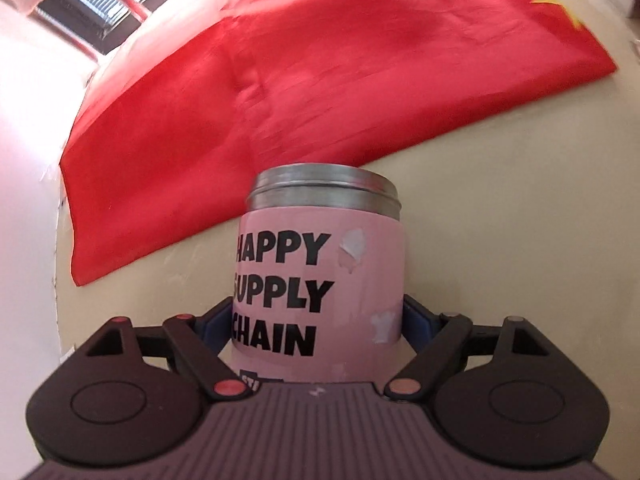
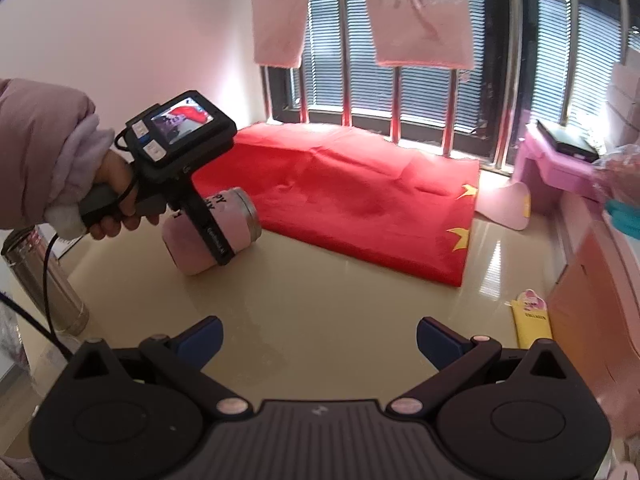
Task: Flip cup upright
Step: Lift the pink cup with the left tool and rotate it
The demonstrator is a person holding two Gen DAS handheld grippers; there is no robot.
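The cup (image 1: 320, 280) is pink with black words and a bare metal rim. In the left wrist view it fills the space between my left gripper's (image 1: 320, 322) blue pads, which press on its sides. In the right wrist view the cup (image 2: 236, 216) is tilted on its side, rim pointing right toward the red cloth, held a little above the cream table (image 2: 320, 300) by the left gripper (image 2: 218, 240). My right gripper (image 2: 319, 340) is open and empty, low over the table's near side, well short of the cup.
A red cloth with yellow stars (image 2: 360, 200) lies behind the cup, below a barred window. A steel flask (image 2: 44, 276) stands at the left. A pink stool (image 2: 552, 168), pink box (image 2: 588, 320) and yellow packet (image 2: 530, 320) are at the right.
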